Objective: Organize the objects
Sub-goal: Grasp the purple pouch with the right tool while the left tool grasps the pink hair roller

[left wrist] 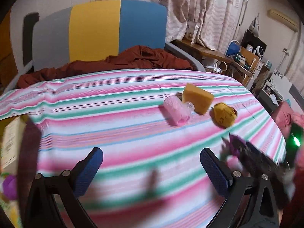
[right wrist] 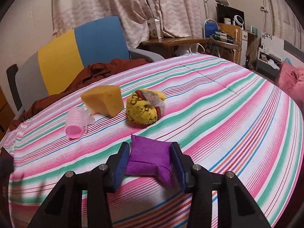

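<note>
Your right gripper (right wrist: 150, 163): fingers (right wrist: 121, 163) clenched on the purple cloth pouch (right wrist: 149, 159), pads pressing both its sides so it bulges between them, low centre of the right wrist view. The pouch sits on, or just off, the striped bedspread (right wrist: 228, 114); which one, you cannot tell.

Your left gripper (left wrist: 152, 172): fingers (left wrist: 89, 169) spread wide, nothing between them, only bedspread below. Frame blurred along its lower edge.

Beyond the pouch, middle left of the right view, three things lie loose on the bed: pink hair roller (right wrist: 76, 123), yellow sponge wedge (right wrist: 104, 100) just beside it, yellow patterned sock ball (right wrist: 145, 108) near the sponge on its right.

A box edge (left wrist: 11, 142) at the left wrist view's far left could be the destination; uncertain.

Judgement: early. One item gripped, none visibly put away, three untouched.
</note>
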`<state>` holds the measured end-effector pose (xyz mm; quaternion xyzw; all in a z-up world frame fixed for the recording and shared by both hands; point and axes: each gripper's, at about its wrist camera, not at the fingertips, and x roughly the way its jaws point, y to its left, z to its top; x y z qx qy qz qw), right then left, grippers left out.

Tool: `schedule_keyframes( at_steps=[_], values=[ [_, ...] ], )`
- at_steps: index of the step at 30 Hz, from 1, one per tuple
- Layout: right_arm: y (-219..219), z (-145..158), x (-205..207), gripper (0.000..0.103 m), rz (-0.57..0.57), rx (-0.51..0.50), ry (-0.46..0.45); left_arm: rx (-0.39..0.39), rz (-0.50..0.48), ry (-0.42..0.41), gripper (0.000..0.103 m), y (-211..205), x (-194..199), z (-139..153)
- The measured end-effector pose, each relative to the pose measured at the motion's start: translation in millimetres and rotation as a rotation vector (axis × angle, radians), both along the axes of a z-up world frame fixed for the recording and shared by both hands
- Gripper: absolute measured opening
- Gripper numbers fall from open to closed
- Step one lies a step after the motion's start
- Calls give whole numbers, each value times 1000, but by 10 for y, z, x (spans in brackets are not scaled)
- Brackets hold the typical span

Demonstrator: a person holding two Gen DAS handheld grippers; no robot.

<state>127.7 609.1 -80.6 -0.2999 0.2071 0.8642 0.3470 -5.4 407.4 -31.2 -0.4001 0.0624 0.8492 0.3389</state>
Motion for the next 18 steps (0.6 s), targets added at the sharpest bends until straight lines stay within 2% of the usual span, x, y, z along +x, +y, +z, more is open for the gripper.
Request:
schedule_keyframes(
  at_steps=[3, 7, 10, 13, 15, 17, 18],
  values=[
    [10, -13, 6, 45, 2, -2, 6, 11, 3, -37, 103, 328, -188, -86],
    [15, -36, 24, 45, 0, -5, 18, -44, -18, -48, 103, 797, -372, -206],
    [0, -41, 21, 45, -4, 4, 19, -78, -18, -28, 103, 1050, -457, -288],
    [0, -43, 18, 45, -5, 8, 19, -117, -38, 32, 101, 1242, -492, -340],
    [-5, -47, 13, 45, -5, 11, 18, -135, -56, 61, 97, 1307, -505, -393],
    [-10, -50, 7, 45, -6, 14, 17, -166, -76, 84, 87, 1347, -530, -485],
    [-13, -52, 5, 45, -6, 16, 15, -178, -84, 62, 78, 1365, -568, -538]
  ],
)
